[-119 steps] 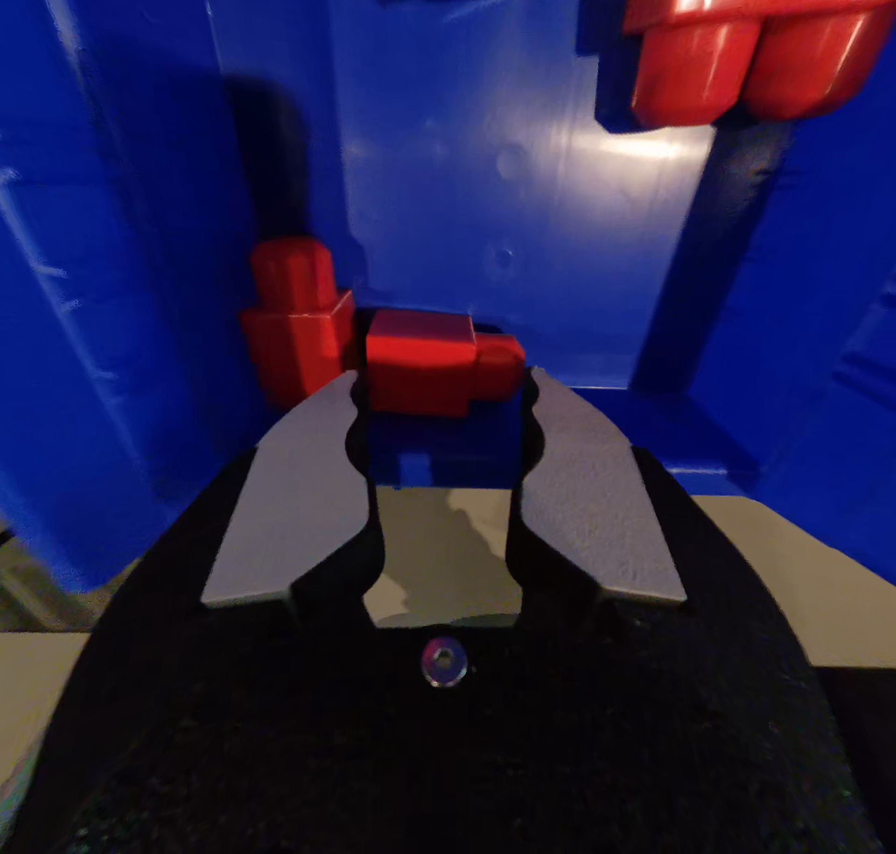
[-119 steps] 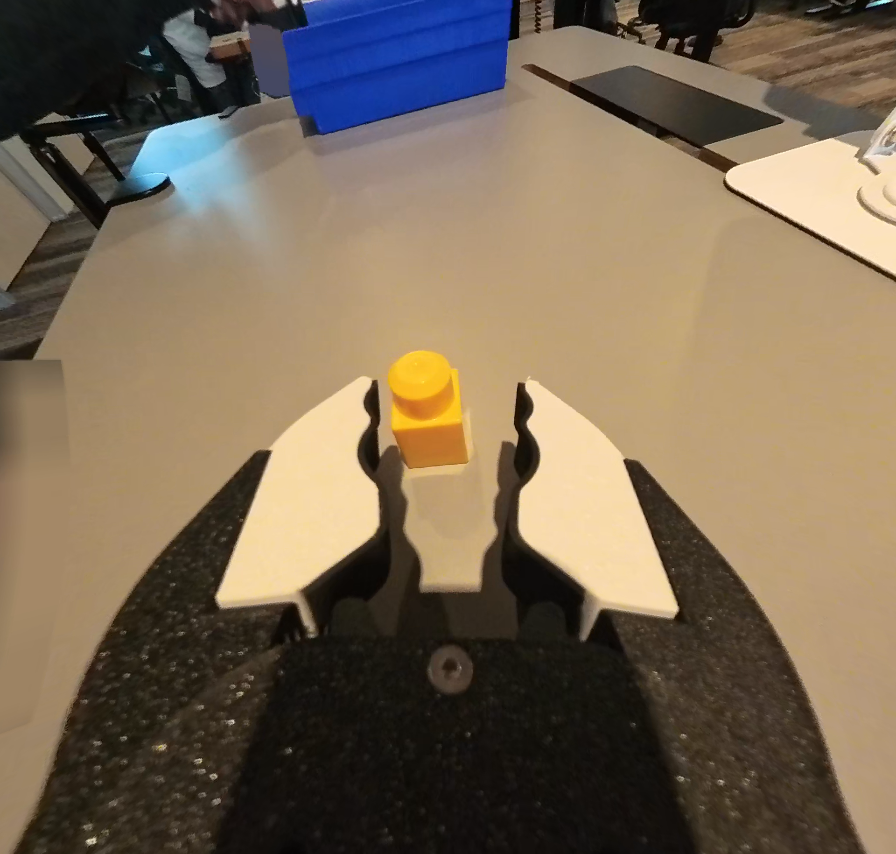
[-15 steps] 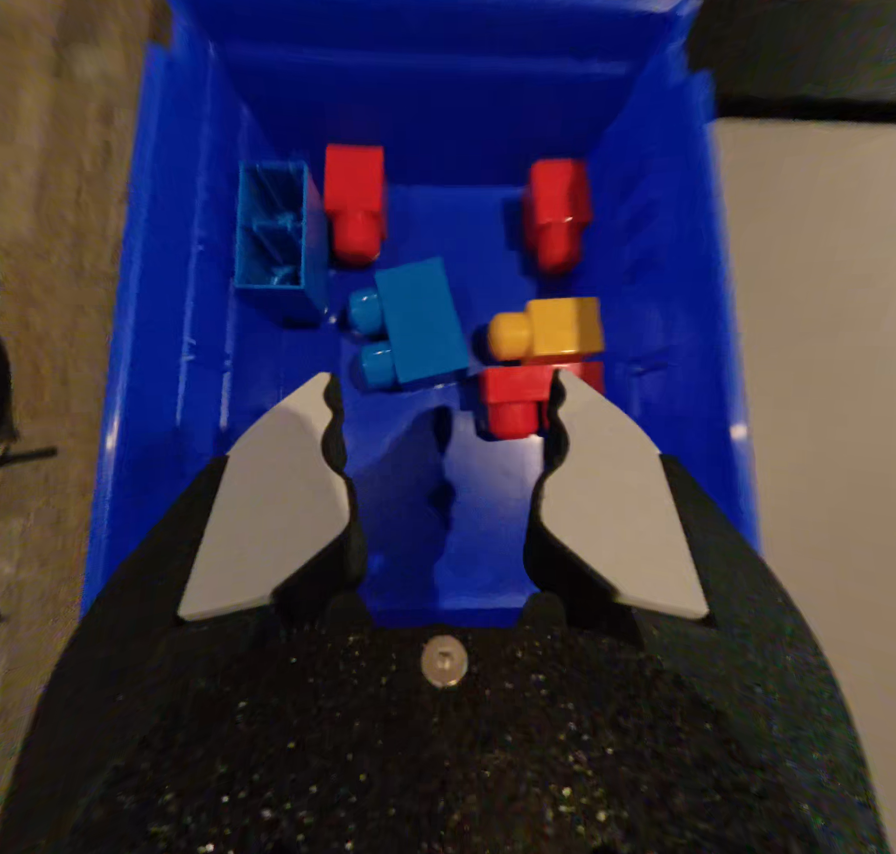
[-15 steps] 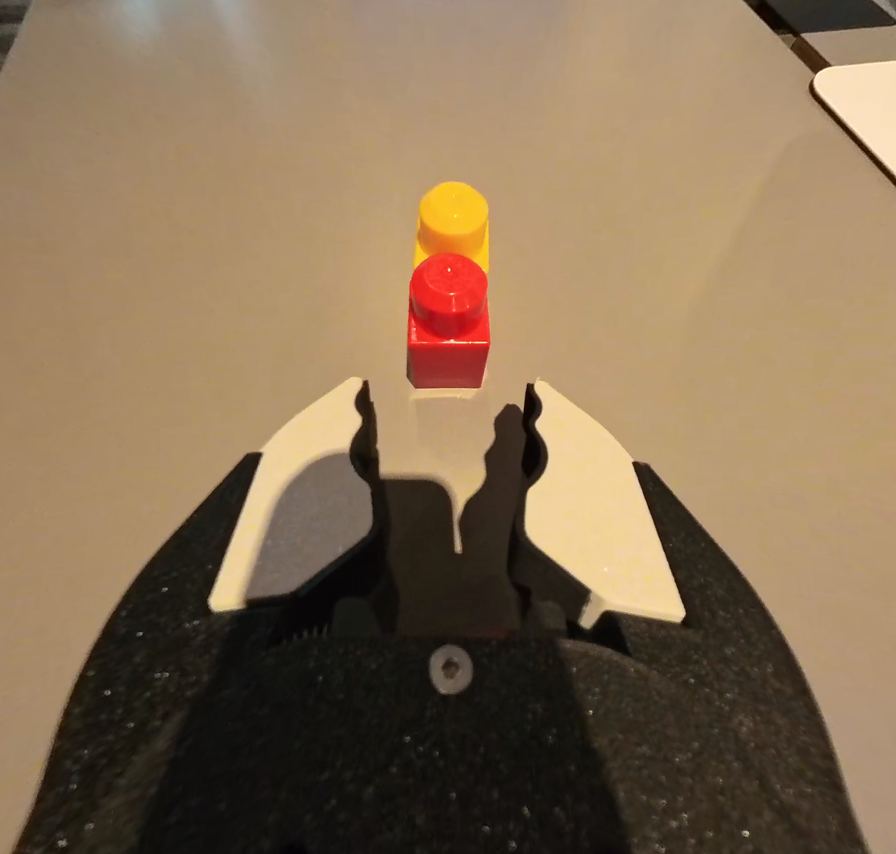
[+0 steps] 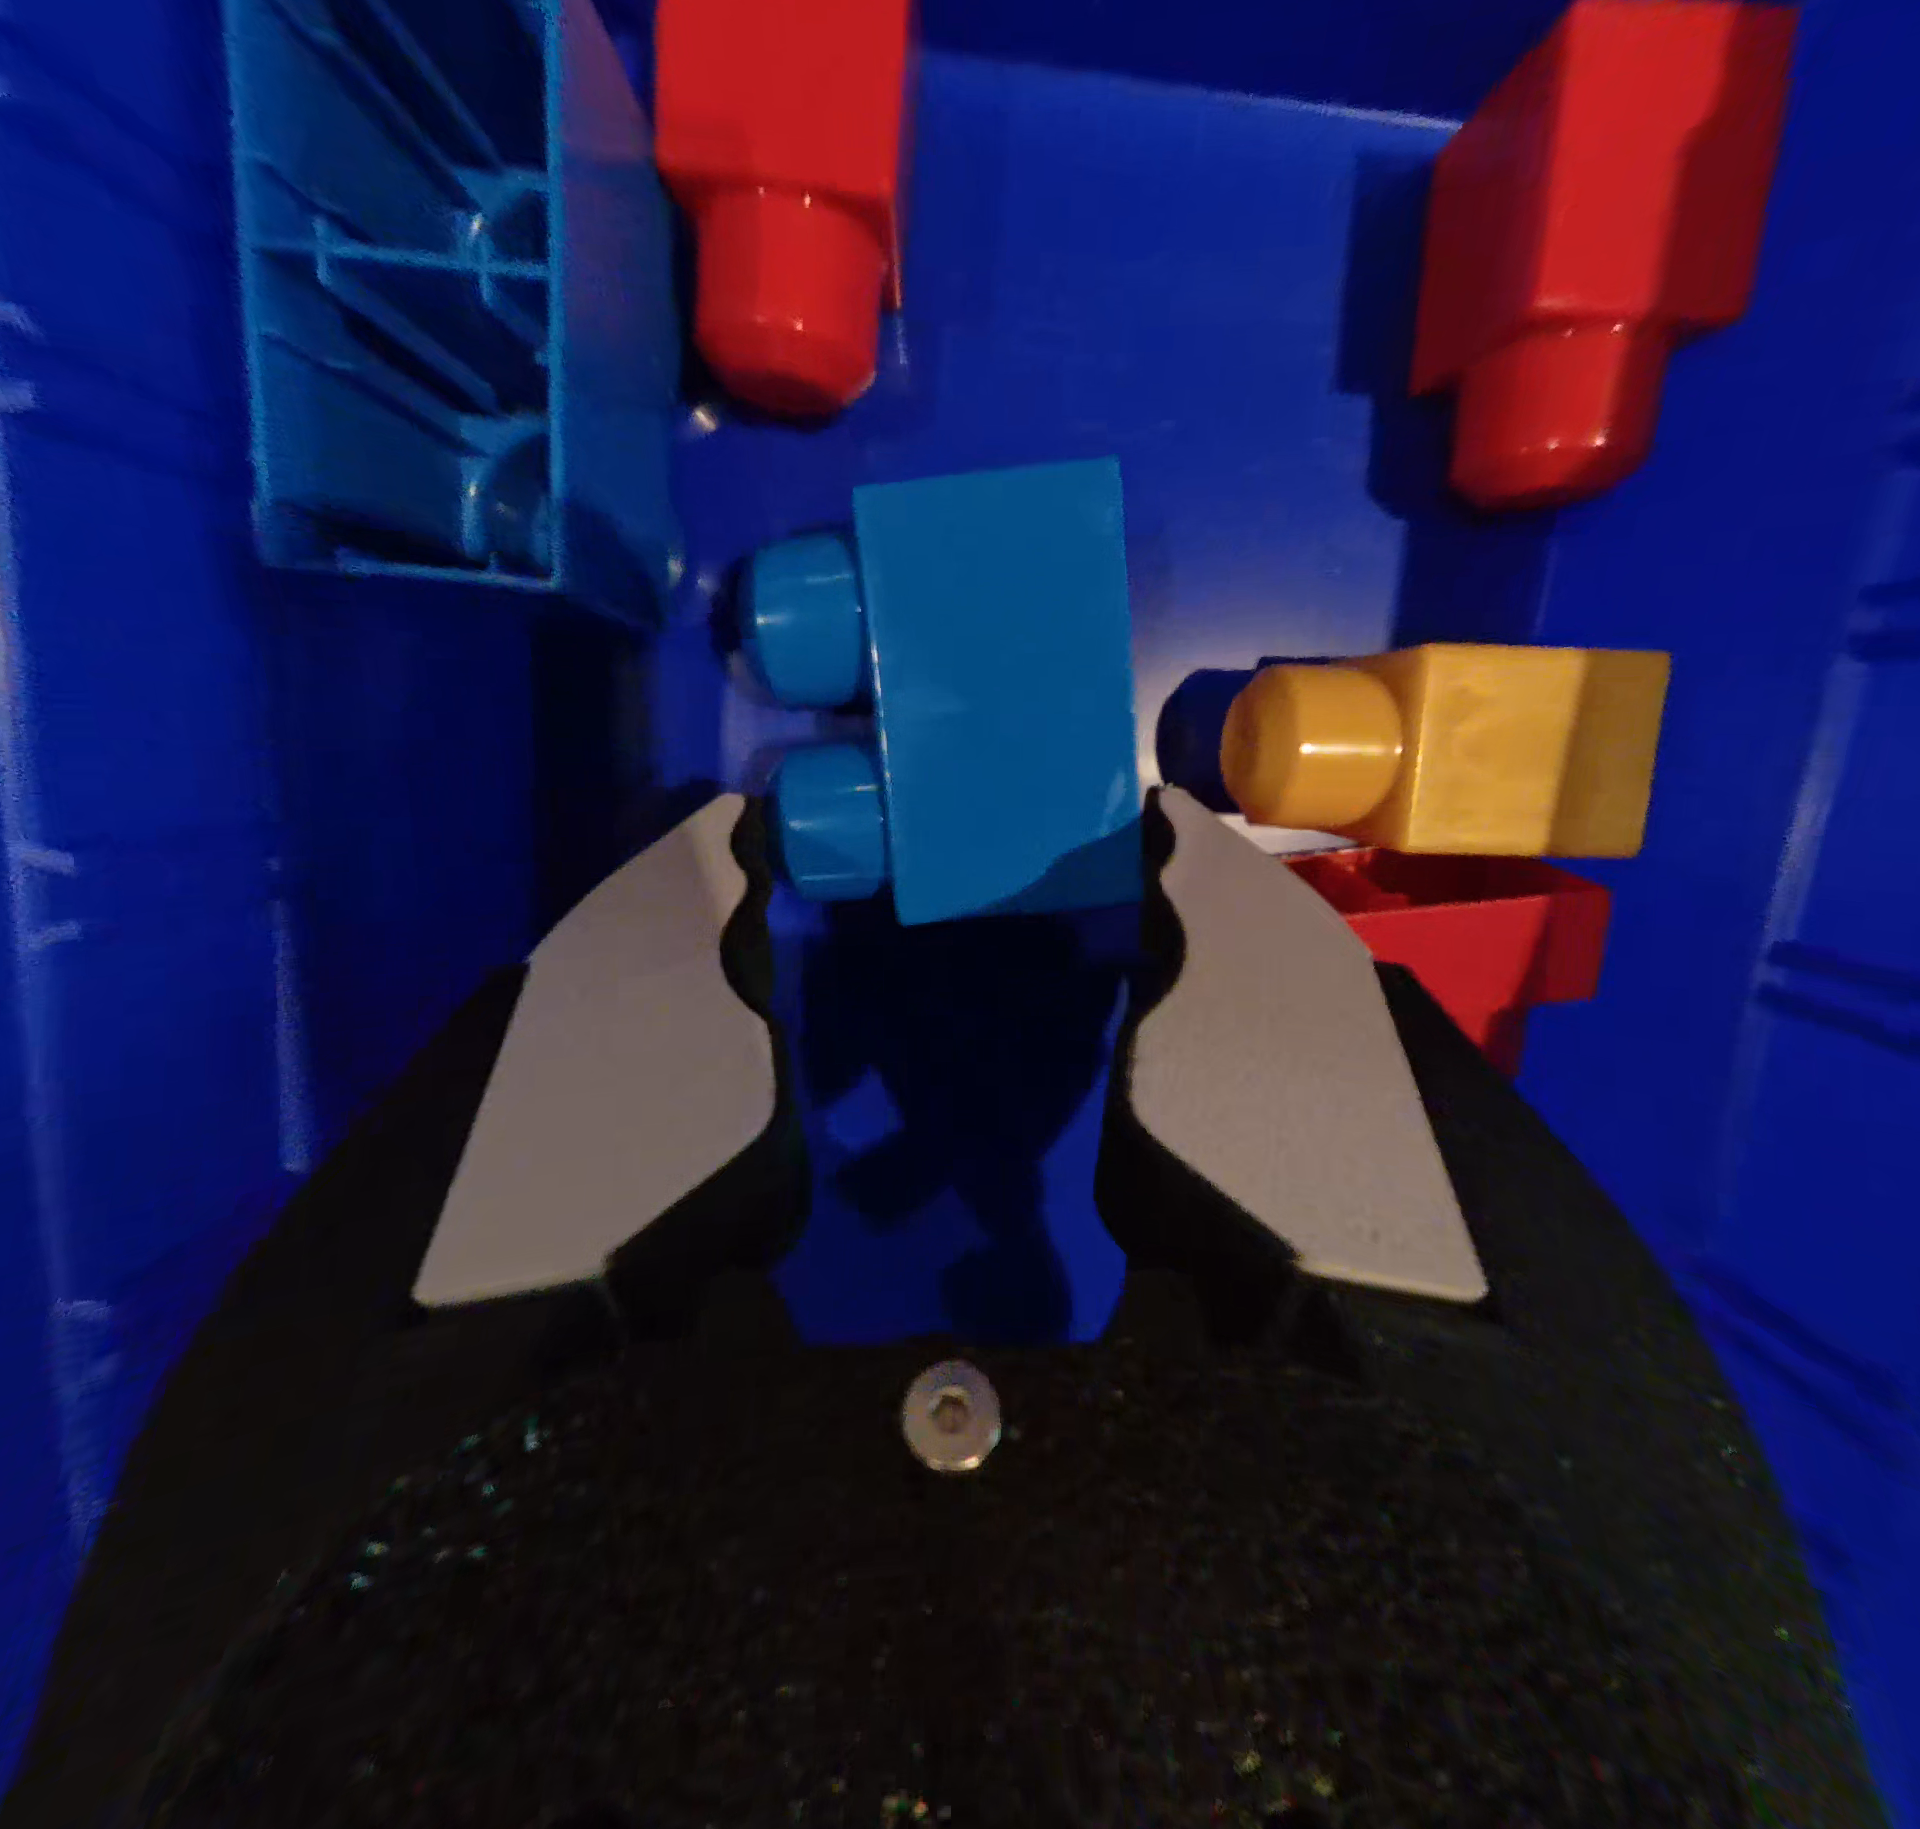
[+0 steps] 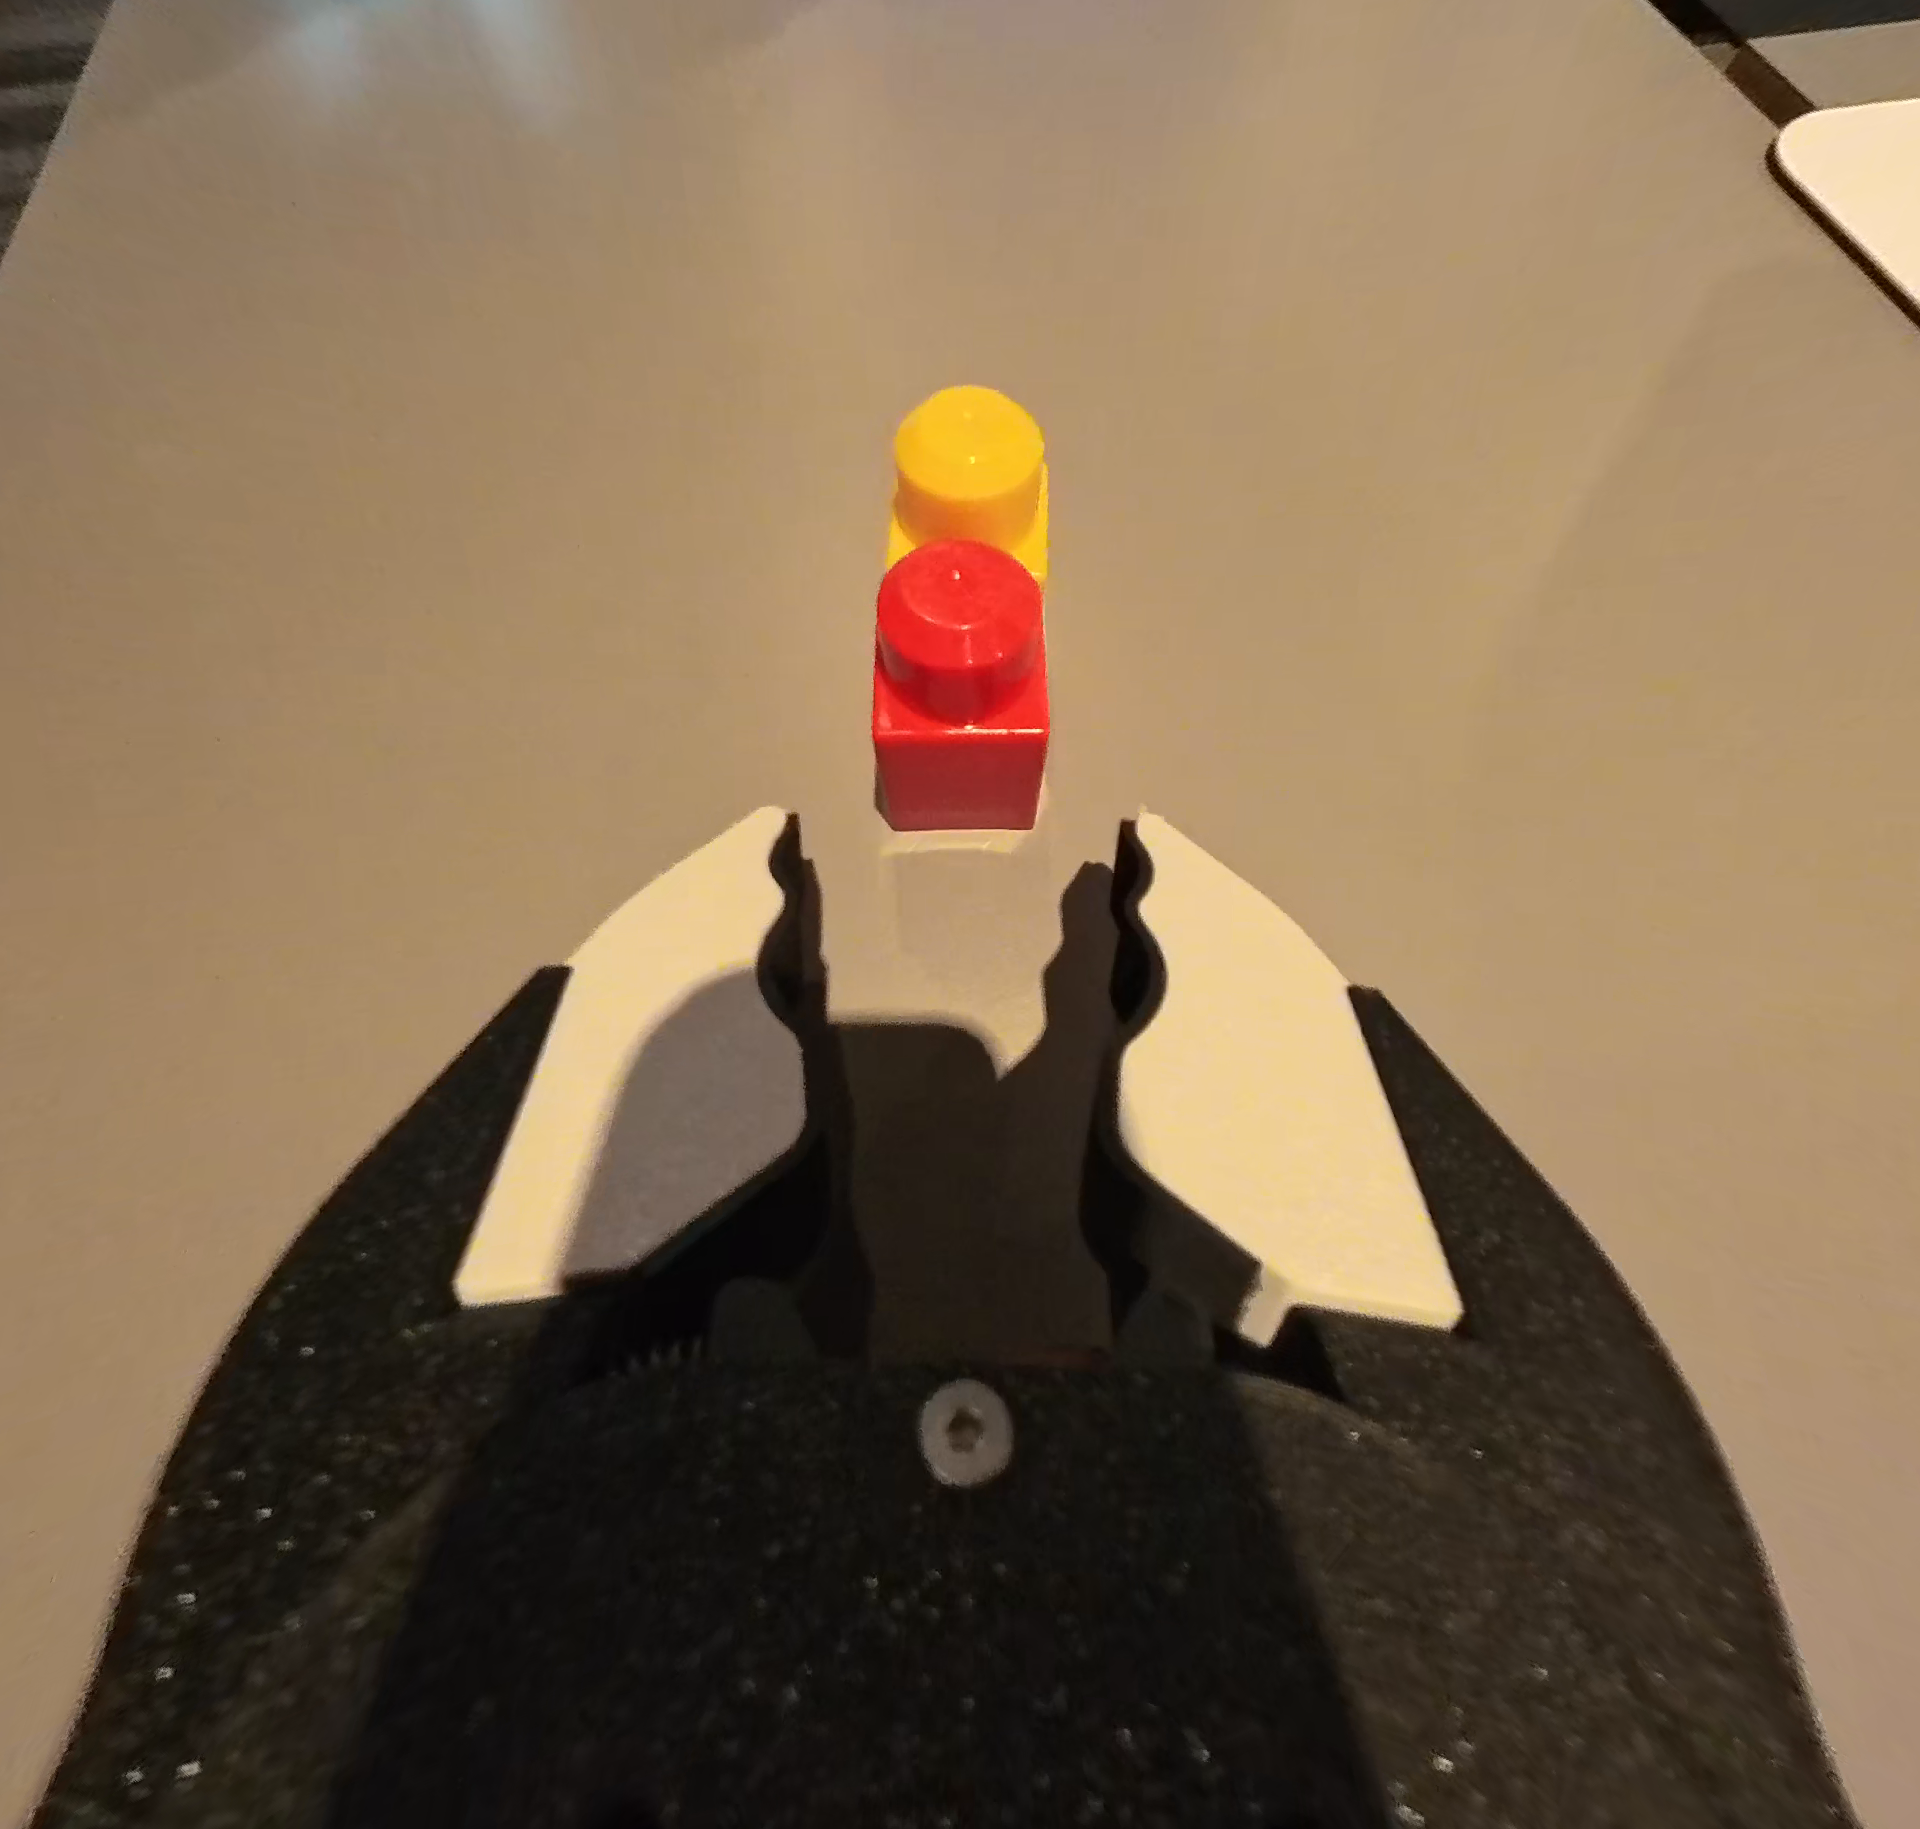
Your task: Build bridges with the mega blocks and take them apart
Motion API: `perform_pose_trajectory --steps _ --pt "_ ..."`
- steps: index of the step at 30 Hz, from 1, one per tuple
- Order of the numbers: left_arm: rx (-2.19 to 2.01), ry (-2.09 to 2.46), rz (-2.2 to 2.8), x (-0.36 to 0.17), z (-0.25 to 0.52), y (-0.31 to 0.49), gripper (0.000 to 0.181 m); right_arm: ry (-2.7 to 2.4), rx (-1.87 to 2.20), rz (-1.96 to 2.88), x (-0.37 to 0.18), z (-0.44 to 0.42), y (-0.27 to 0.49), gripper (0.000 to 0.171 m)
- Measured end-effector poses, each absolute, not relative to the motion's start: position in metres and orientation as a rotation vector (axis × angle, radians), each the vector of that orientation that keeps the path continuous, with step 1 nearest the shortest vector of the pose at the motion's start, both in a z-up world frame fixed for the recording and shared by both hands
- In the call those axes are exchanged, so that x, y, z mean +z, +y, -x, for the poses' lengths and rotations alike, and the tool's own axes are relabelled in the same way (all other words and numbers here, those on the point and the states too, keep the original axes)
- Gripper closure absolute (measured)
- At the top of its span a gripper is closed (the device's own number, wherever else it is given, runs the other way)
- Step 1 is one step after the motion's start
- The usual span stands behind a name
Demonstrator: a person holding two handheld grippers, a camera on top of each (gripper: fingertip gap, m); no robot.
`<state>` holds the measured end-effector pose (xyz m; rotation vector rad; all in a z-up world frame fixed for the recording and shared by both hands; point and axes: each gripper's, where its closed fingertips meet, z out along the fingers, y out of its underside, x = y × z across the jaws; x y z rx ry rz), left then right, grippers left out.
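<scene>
Hovering inside the blue bin (image 5: 1039, 241), the left gripper (image 5: 948, 823) spreads its fingers around a two-stud blue block (image 5: 997, 688); the right gripper (image 6: 961, 829), fingers apart, faces touching red block (image 6: 961, 730) and yellow block (image 6: 971, 475) on the table (image 6: 416, 429).

At frame centre in the left wrist view lay a light-blue two-stud block (image 5: 997, 688) inside a deep-blue bin (image 5: 135, 636); a yellow block (image 5: 1455, 751) sat at right, red blocks (image 5: 779, 148) at the top. In the right wrist view a red block (image 6: 958, 709) and a yellow one (image 6: 968, 475) stood on a grey-beige table (image 6: 416, 429).
</scene>
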<state>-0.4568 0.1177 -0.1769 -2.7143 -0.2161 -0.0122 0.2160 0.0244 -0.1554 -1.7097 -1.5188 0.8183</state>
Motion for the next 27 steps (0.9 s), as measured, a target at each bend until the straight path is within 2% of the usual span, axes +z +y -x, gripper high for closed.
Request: perform_pose_trajectory --steps 3,7,10,13,16,20,22,27 --pt "0.038 -0.192 2.673 -0.160 0.458 0.110 0.114 -1.514 0.798 1.702 -0.155 -0.216 0.025 0.113" --pt "0.171 -0.047 2.391 -0.079 0.441 0.107 0.115 -1.489 0.817 1.684 -0.151 -0.217 0.026 0.113" --pt "0.185 0.231 2.123 -0.013 0.366 0.107 0.114 -1.449 0.863 1.689 -0.146 -0.218 0.028 0.112" --pt "0.083 0.533 1.927 0.012 0.248 0.106 0.115 -1.391 0.892 1.695 -0.140 -0.220 0.032 0.111" --pt "-0.050 0.891 1.860 -0.021 0.123 0.102 0.115 -1.357 0.913 1.721 -0.139 -0.224 0.032 0.110" --pt "-0.227 1.186 1.972 -0.109 0.011 0.085 0.115 -1.331 0.894 1.722 -0.139 -0.229 0.032 0.111" --pt "-0.228 1.325 2.061 -0.137 -0.012 0.066 0.115 -1.317 0.897 1.717 -0.138 -0.230 0.033 0.113" --pt "-0.356 1.448 2.086 -0.157 -0.039 0.030 0.114 -1.342 0.880 1.750 -0.143 -0.227 0.034 0.113"
